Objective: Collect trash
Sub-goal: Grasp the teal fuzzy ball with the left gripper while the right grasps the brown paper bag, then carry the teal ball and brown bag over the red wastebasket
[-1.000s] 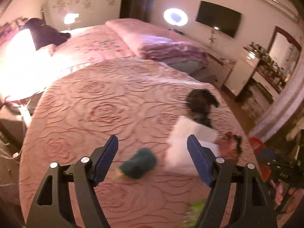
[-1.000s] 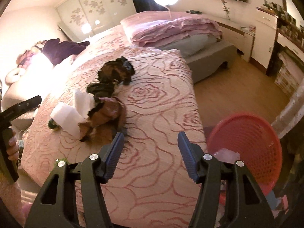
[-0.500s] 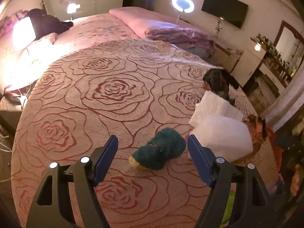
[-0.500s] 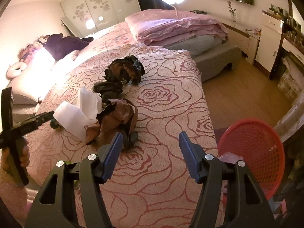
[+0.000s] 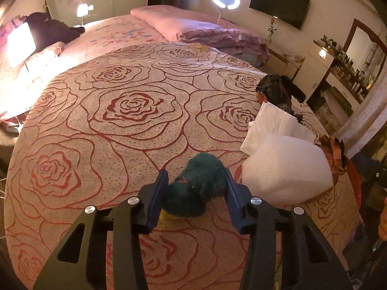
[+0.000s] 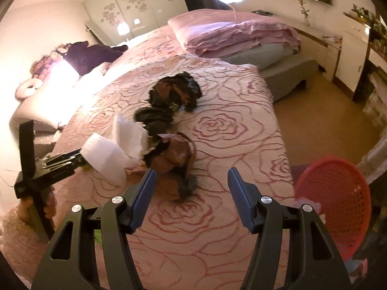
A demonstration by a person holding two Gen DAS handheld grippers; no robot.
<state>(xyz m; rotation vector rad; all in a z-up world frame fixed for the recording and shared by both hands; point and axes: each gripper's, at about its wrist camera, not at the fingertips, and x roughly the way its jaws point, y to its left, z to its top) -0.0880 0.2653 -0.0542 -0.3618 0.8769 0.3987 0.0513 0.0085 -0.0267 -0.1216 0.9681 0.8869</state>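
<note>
A dark green fuzzy lump (image 5: 196, 188) with a yellow end lies on the rose-patterned bedspread (image 5: 130, 106). My left gripper (image 5: 197, 172) points down over it with its jaws closing, and both blue pads touch the lump's sides. Beside it on the right is crumpled white paper (image 5: 285, 169). My right gripper (image 6: 192, 170) hovers open over the bed with nothing between its fingers, just short of a crumpled brown paper wad (image 6: 176, 157). Behind that wad lie two dark crumpled wrappers (image 6: 176, 91). In the right wrist view the left gripper's tips are hidden behind the white paper (image 6: 106, 154).
A red mesh basket (image 6: 338, 205) stands on the floor off the bed's right edge, with something pale inside. Folded pink bedding (image 6: 237, 33) is stacked at the far end. A person's hand (image 6: 26, 207) holds the left gripper's handle. A dresser and shelves line the right wall.
My left gripper has dropped onto the green lump and its jaws have narrowed from wide apart to touching it. The right gripper has barely shifted.
</note>
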